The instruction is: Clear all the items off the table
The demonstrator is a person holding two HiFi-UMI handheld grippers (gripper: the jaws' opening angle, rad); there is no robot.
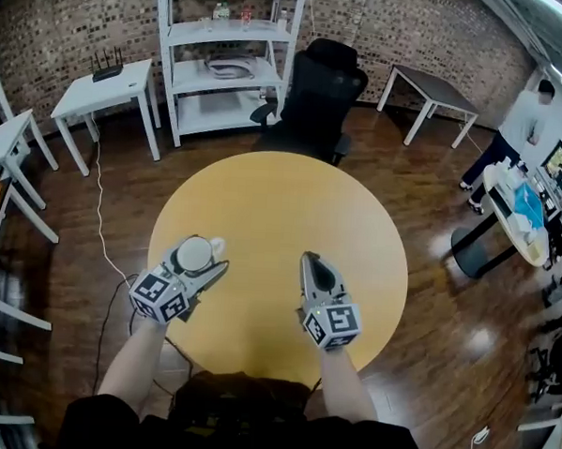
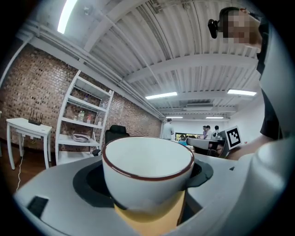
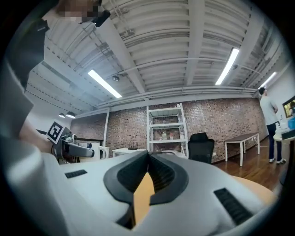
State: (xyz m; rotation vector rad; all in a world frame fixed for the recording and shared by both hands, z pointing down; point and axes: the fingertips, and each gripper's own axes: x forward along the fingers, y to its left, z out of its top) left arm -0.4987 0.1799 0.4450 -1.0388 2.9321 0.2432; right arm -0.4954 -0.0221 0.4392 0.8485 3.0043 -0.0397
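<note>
Head view: the left claw [image 1: 207, 262] grips a white cup [image 1: 195, 254] over the left part of the round yellow tabletop [image 1: 282, 200]; the right claw [image 1: 314, 266] hovers alongside.
Left gripper view: jaws wide, clamping the cup's brown-rimmed body.
Right gripper view: jaws pressed together, empty.

In the head view two bare forearms reach up from the bottom edge. The left forearm [image 1: 135, 360] angles up through the lower left and ends in the left gripper [image 1: 200, 258], which is tipped toward the upper right, its marker cube [image 1: 161, 297] at the wrist end. Its jaws stand wide apart, closed round a white cup [image 2: 146, 161] with a dark red rim, held upright between the dark pads. The right forearm [image 1: 346, 384] rises just right of centre. The right gripper [image 1: 310, 260] points up the frame, its own cube [image 1: 332, 325] by the wrist, jaws pressed together and empty. The two grippers sit level, side by side and apart.
</note>
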